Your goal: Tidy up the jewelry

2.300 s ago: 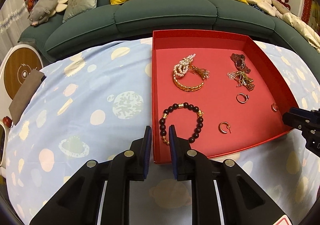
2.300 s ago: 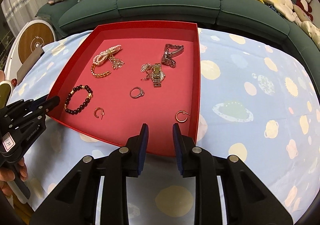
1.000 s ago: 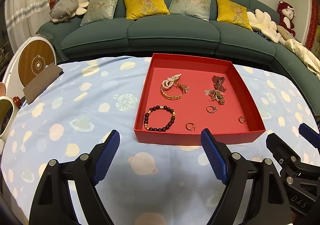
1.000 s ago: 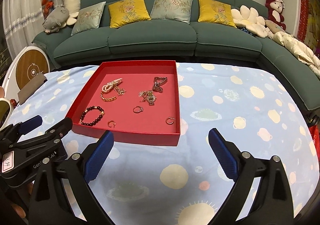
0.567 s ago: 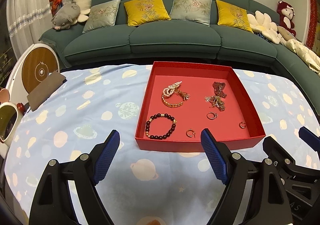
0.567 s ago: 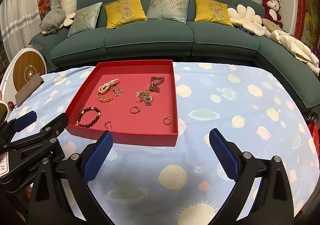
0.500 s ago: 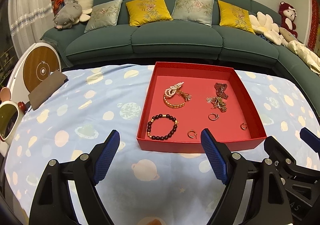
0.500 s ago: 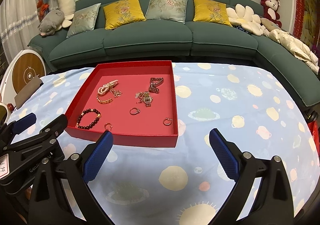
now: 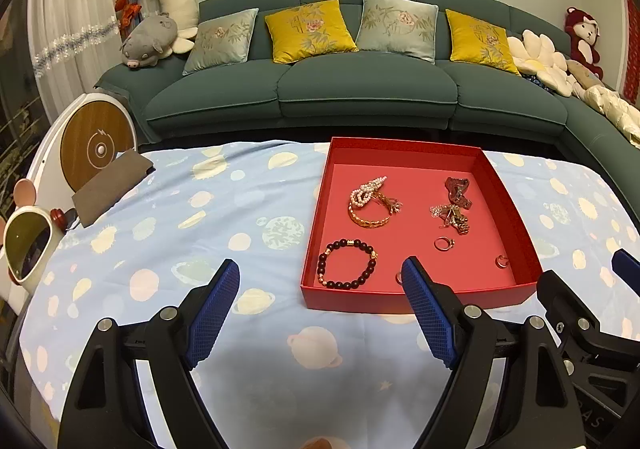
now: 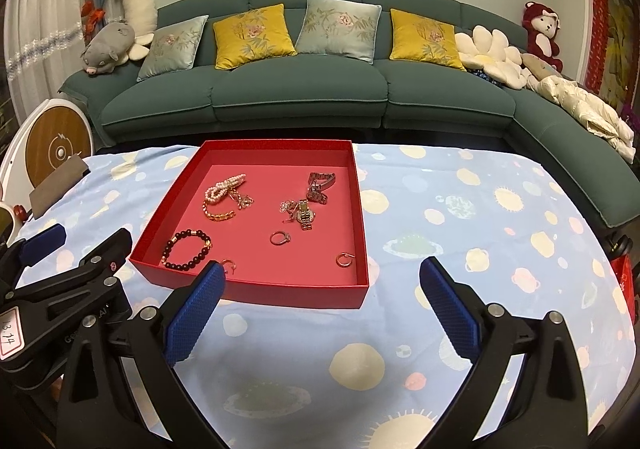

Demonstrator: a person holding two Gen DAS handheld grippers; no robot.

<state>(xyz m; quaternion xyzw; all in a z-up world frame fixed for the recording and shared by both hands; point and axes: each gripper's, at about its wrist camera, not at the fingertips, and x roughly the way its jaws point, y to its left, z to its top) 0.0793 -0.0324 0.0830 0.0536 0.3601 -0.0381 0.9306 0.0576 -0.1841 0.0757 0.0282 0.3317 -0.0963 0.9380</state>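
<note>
Hovering left gripper (image 9: 320, 313): ribbed blue pads spread wide, holding nothing.
Bead bracelet (image 9: 347, 264): dark round beads, tray's near-left corner.
Tray (image 9: 416, 299): shallow red square on planet-print cloth (image 9: 192, 233).
Ring (image 10: 280, 238): thin metal, mid-tray.
Right gripper (image 10: 322, 313): spread wide, holding nothing.

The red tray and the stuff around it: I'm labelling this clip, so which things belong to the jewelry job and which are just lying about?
Job:
red tray
beaded bracelet
pearl bracelet
gold watch
ring
hoop earring

Lying about:
brown pouch
sofa
plush toys
</note>
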